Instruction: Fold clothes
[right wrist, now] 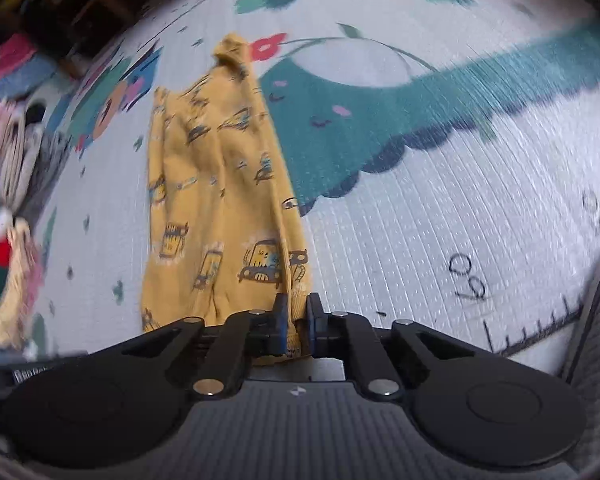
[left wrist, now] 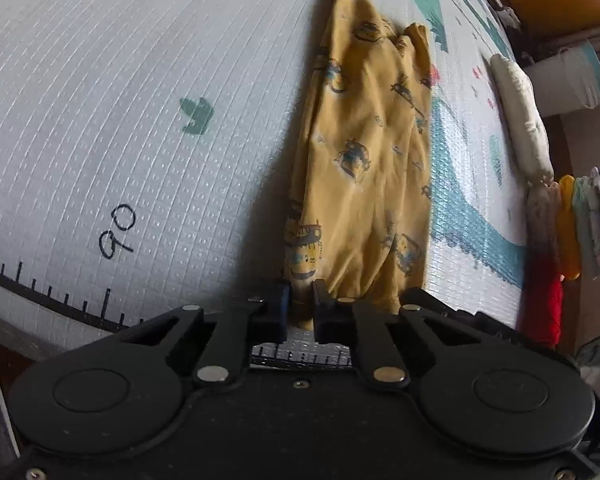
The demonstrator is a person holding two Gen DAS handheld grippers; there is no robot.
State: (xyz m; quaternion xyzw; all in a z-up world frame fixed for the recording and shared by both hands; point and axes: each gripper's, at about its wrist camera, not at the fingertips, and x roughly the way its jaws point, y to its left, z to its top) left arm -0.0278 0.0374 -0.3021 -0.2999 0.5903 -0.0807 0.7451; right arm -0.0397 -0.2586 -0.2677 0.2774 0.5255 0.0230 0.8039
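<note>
A yellow garment [left wrist: 359,168] printed with small cars lies stretched lengthwise on a patterned play mat [left wrist: 120,100]. In the left wrist view its near left corner sits pinched between the fingers of my left gripper [left wrist: 301,300], which is shut on the cloth. In the right wrist view the same yellow garment [right wrist: 216,184] runs away from the camera, and my right gripper [right wrist: 297,320] is shut on its near right corner. The far end of the garment bunches into a narrow point.
The play mat [right wrist: 439,208] carries a ruler print with handwritten numbers along its near edge. A white rolled cloth [left wrist: 519,116] and a stack of folded clothes [left wrist: 571,232] lie at the mat's right edge. More clothes [right wrist: 16,152] are piled at the left in the right wrist view.
</note>
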